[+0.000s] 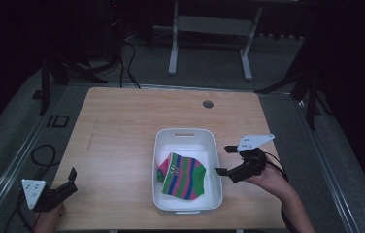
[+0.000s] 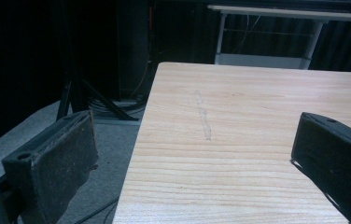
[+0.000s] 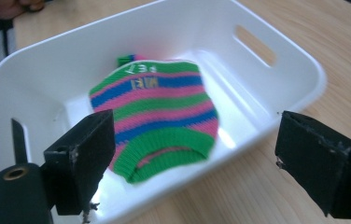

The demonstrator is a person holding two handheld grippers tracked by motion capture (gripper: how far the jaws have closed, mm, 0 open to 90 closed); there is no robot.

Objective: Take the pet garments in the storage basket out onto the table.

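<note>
Sweater (image 1: 182,176) in bin (image 1: 186,133), beside right hand-held gripper (image 1: 225,160).

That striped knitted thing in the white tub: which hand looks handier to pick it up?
Probably the right. The right gripper hangs open at the white tub's right rim, facing the striped knit. The left gripper sits open at the table's near-left corner, pointing away.
</note>
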